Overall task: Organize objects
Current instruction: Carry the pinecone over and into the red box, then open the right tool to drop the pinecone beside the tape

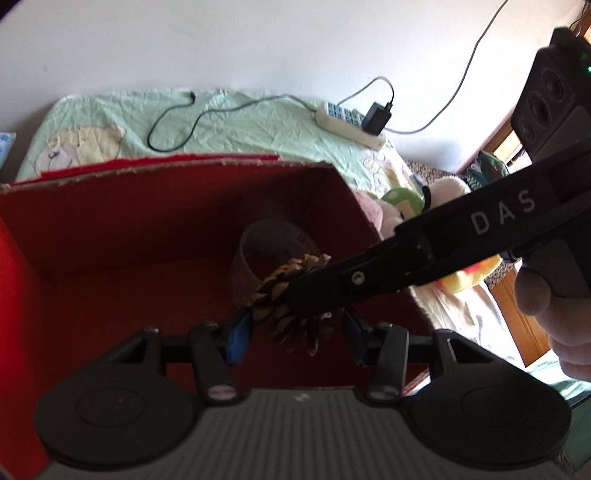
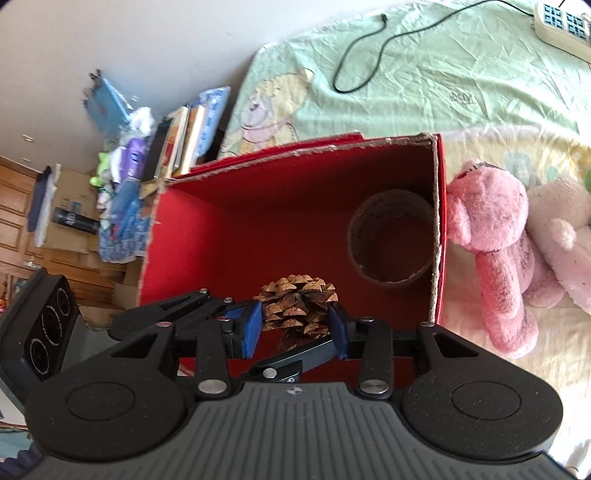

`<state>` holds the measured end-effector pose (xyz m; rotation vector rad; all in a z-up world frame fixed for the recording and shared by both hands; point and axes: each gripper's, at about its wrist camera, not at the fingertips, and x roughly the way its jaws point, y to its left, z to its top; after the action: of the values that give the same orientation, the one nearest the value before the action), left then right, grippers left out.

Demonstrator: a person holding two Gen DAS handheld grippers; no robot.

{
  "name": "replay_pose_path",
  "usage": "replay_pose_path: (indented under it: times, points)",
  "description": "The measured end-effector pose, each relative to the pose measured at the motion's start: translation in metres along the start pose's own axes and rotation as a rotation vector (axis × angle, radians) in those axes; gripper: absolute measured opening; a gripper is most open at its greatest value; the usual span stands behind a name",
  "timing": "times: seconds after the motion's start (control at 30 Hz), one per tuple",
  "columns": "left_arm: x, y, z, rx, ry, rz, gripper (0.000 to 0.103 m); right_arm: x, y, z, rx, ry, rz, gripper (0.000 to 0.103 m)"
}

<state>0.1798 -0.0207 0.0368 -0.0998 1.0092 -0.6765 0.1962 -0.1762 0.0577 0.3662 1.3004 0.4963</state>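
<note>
We see a plain white wall (image 1: 258,40) behind a bed under a pale green cartoon sheet (image 1: 258,122). To the far left stand stacked books (image 2: 184,140) and wooden cabinets (image 2: 14,199); daylight brightens the room.

We cannot tell from the left wrist view whether the left gripper (image 1: 295,341) touches the pine cone (image 1: 291,299), because the right gripper's dark finger crosses in front and hides much of the cone. The print inside the cardboard ring (image 1: 258,254) is too small to read, and the cone covers its lower part. In the right wrist view the power strip (image 2: 561,26) and the pale plush toy (image 2: 569,236) run off the edge. The shelf clutter (image 2: 125,166) is blurred.
</note>
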Motion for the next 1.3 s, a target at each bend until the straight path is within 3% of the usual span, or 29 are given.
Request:
replay_pose_path:
  times: [0.23,0.43,0.63,0.73,1.0,1.2,1.3]
  points:
    - [0.025,0.004,0.004,-0.045,0.122,-0.023,0.049,0.021,0.002,0.005,-0.014,0.098,-0.136,0.042]
    - [0.042,0.002,0.003,-0.048,0.202,-0.025,0.050,0.039,0.018,0.008,-0.101,0.201,-0.287,0.040]
    - [0.044,0.003,0.001,-0.049,0.220,-0.049,0.051,0.048,0.024,0.017,-0.136,0.276,-0.378,0.039]
    - [0.041,0.002,0.000,-0.035,0.211,-0.049,0.045,0.053,0.027,0.015,-0.172,0.310,-0.434,0.038]
    - [0.039,0.008,-0.004,-0.044,0.206,-0.066,0.045,0.049,0.019,0.013,-0.148,0.290,-0.417,0.038]
    - [0.052,0.003,0.001,-0.039,0.198,-0.047,0.045,0.041,0.010,0.011,-0.122,0.242,-0.389,0.037]
    - [0.047,0.001,0.001,-0.032,0.176,-0.001,0.046,0.033,0.006,0.008,-0.117,0.197,-0.365,0.038]
